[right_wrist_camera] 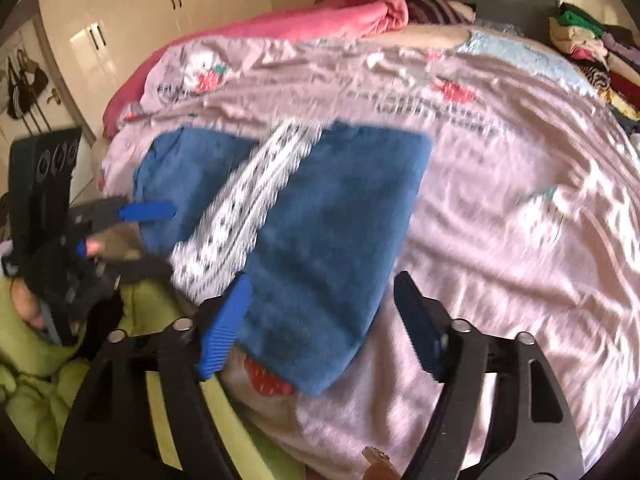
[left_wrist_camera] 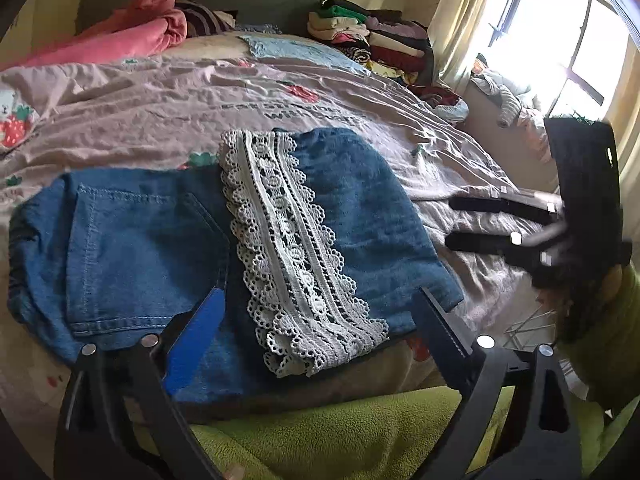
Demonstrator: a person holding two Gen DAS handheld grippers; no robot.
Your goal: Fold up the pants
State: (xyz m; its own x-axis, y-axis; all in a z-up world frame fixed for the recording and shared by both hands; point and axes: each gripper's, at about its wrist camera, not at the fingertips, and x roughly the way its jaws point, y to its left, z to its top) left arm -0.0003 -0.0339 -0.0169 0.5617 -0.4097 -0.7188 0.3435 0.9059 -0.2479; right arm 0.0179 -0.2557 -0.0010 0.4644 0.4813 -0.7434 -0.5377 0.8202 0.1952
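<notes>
Denim pants (left_wrist_camera: 168, 240) lie folded into a compact bundle on the bed (left_wrist_camera: 160, 112), lace trim on top. Both the left gripper (left_wrist_camera: 320, 320) and right gripper (right_wrist_camera: 320, 304) hang spread and empty; folding looks nearly finished.

Left gripper (left_wrist_camera: 320, 300) and right gripper (right_wrist_camera: 320, 292) both spread wide, hovering side by side, empty.

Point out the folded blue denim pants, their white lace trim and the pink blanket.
folded blue denim pants (left_wrist_camera: 132, 248), left wrist view, back pocket
white lace trim (left_wrist_camera: 288, 252), left wrist view, mid-strip
pink blanket (left_wrist_camera: 156, 28), left wrist view, bunched fold
</notes>
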